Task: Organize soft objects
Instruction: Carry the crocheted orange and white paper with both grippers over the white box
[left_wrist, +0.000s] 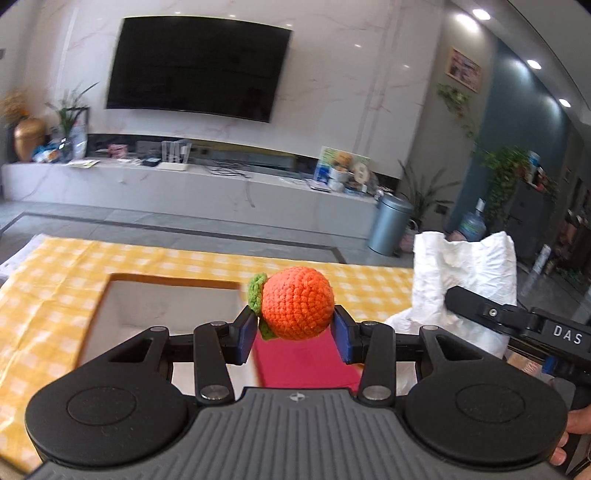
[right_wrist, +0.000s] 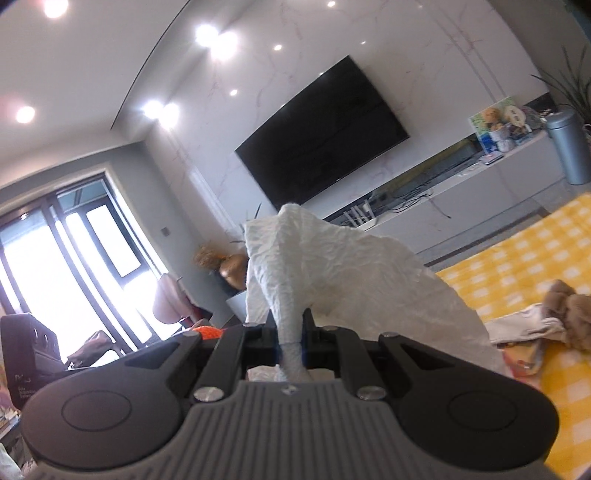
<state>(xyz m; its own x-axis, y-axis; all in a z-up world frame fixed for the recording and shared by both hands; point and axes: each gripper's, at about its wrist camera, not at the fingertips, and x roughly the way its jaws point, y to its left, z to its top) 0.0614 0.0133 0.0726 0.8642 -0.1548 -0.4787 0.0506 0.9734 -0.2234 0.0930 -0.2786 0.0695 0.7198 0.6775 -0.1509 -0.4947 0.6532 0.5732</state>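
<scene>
Crocheted orange ball (left_wrist: 297, 303) pinched in my left gripper (left_wrist: 295, 332) above the box (left_wrist: 166, 295) | right gripper (right_wrist: 291, 332) clamps white tissue (right_wrist: 332, 266) beside box | step: carrying | next: lower both in, I judge.

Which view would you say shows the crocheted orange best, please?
The left wrist view: the orange sits whole and centred, pinched between the left gripper's pads. The right wrist view shows only an orange sliver behind its own gripper's linkage.
</scene>
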